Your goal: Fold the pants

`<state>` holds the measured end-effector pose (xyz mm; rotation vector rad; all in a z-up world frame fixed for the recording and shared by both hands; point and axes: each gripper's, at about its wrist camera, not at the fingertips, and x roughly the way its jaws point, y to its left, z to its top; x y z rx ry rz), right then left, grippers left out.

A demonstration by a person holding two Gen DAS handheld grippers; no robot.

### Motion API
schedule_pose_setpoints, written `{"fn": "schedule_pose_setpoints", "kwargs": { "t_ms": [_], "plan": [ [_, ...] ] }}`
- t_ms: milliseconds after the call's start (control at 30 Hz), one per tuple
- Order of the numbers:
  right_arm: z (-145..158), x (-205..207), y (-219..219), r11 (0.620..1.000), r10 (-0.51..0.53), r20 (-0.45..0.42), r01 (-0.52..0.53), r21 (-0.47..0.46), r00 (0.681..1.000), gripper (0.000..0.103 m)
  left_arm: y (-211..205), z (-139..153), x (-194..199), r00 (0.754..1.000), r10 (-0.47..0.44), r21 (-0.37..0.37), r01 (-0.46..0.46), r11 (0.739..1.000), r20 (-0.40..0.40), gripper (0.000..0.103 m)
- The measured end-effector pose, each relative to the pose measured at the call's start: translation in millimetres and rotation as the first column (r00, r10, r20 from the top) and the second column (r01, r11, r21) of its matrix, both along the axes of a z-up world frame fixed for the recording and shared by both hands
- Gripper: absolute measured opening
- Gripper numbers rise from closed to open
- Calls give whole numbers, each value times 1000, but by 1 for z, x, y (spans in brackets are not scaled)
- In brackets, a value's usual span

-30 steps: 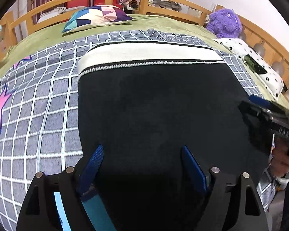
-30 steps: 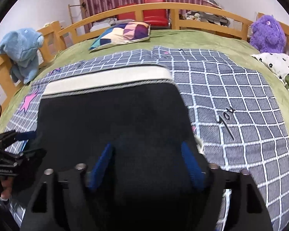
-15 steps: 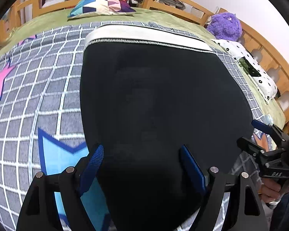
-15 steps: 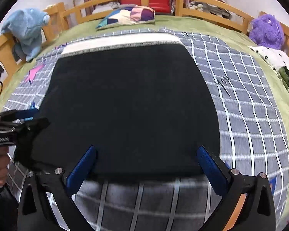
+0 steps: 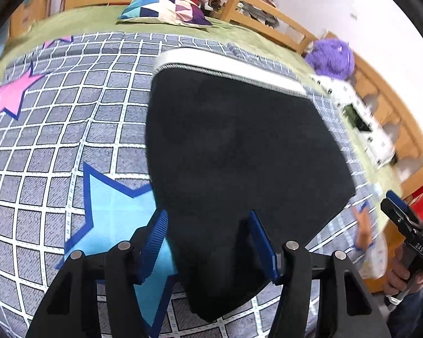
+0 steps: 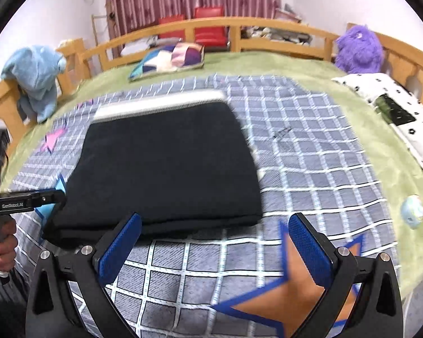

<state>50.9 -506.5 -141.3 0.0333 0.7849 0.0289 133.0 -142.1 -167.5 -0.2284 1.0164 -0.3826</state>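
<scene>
The black pants point(image 5: 239, 155) lie folded flat on the checked blanket point(image 5: 56, 129), white waistband point(image 5: 225, 67) at the far end. They also show in the right wrist view point(image 6: 166, 163). My left gripper point(image 5: 208, 219) is open, its blue pads on either side of the near left corner of the pants, just above it. My right gripper point(image 6: 215, 225) is open and empty, pulled back from the near edge of the pants over the blanket. The left gripper appears at the left of the right wrist view point(image 6: 28, 200).
A patchwork pillow point(image 6: 169, 59), a purple plush toy point(image 6: 358, 49) and a white spotted pillow point(image 6: 394, 112) lie on the green bed cover point(image 6: 282, 64). A blue plush point(image 6: 33, 76) hangs on the wooden rail point(image 6: 239, 28). A small round object point(image 6: 411, 211) lies at right.
My right gripper has opened, let go of the pants and pulled back and to the right. My left gripper has drawn back to the near left corner. The pants now lie flat.
</scene>
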Motion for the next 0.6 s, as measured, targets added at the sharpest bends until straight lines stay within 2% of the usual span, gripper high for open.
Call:
{"fn": "schedule_pose_setpoints", "kwargs": {
  "t_ms": [133,267,400,500,567,600],
  "plan": [
    [29,2,-12,999,-48,46,48,-3,998,103,12,9,13,1000,17,-27,-16,1000,22,57],
    [35,26,-17,996,-81,58,83,-20,995,101,10,9,31,1000,18,-25,-18,1000,12,57],
    [27,55,-21,998,-60,98,61,-2,993,88,11,0,48,999,26,-47,-25,999,22,57],
    [12,83,-25,998,-57,68,56,21,996,82,14,-14,62,1000,22,-85,-22,996,-2,58],
    [-4,105,-27,997,-26,2,26,76,1000,76,13,-26,71,1000,4,-106,-7,994,-29,59],
    [-12,114,-27,996,-8,-36,11,92,999,75,12,-31,74,1000,2,-104,-5,995,-30,63]
  ]
}}
